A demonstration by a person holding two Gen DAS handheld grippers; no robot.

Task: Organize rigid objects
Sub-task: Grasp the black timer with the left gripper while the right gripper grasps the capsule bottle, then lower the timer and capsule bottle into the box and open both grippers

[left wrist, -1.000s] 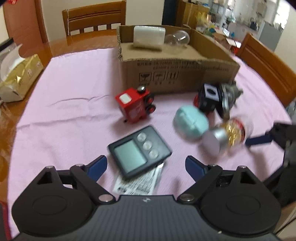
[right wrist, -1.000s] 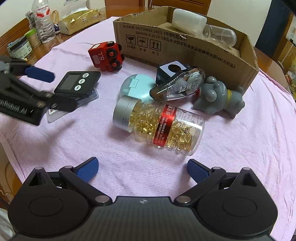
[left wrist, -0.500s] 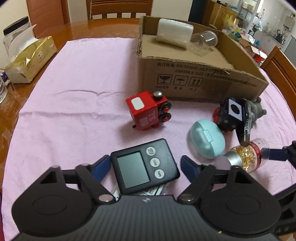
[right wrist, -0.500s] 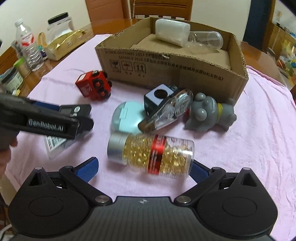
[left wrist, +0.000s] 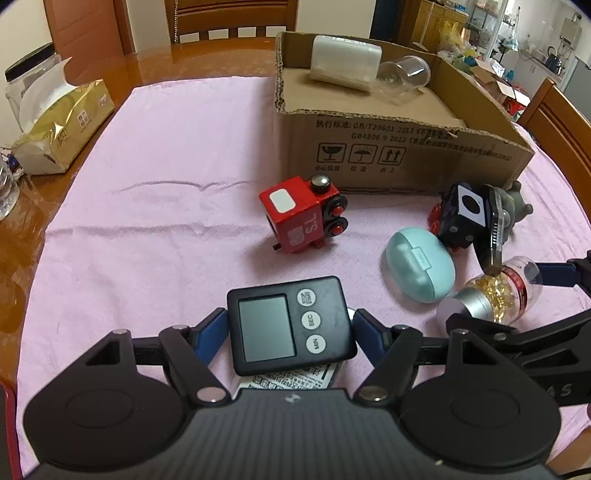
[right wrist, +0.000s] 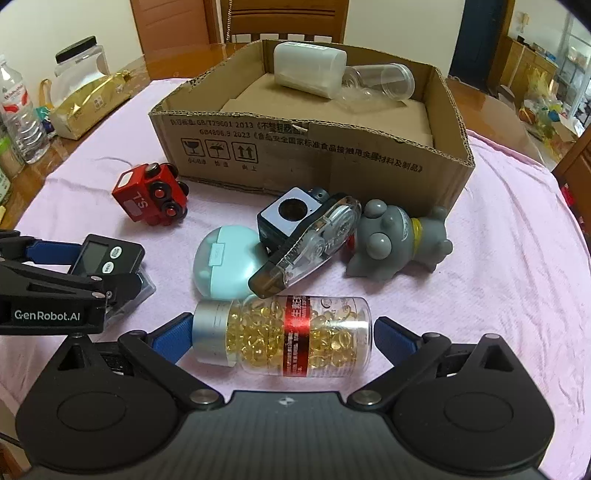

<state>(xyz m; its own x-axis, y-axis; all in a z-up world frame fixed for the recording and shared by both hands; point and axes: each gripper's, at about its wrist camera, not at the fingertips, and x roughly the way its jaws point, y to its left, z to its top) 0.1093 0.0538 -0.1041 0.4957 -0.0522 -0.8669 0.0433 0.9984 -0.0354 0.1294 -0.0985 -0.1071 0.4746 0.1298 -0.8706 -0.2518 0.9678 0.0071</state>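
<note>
My left gripper (left wrist: 288, 325) has its jaws closing on a black digital timer (left wrist: 291, 328), and both blue pads touch its sides. A printed paper (left wrist: 291, 380) lies under the timer. My right gripper (right wrist: 282, 332) is open and straddles a clear bottle of yellow capsules (right wrist: 284, 339) end to end. Its left pad is near the silver cap, and a sliver of cloth shows at the right pad. On the pink cloth lie a red toy train (right wrist: 151, 199), a teal case (right wrist: 225, 266), a black cube (right wrist: 288, 221), a correction tape (right wrist: 310, 247) and a grey toy (right wrist: 395, 243).
An open cardboard box (right wrist: 314, 158) behind the objects holds a white container (right wrist: 308, 70) and a clear cup (right wrist: 380, 81). A gold tissue pack (left wrist: 62, 129), a plastic jar (right wrist: 81, 55) and a water bottle (right wrist: 22, 122) stand at the left. Wooden chairs (left wrist: 229, 18) ring the table.
The left gripper came down over the timer and its jaws narrowed onto it. The right gripper advanced until the capsule bottle lay between its fingers.
</note>
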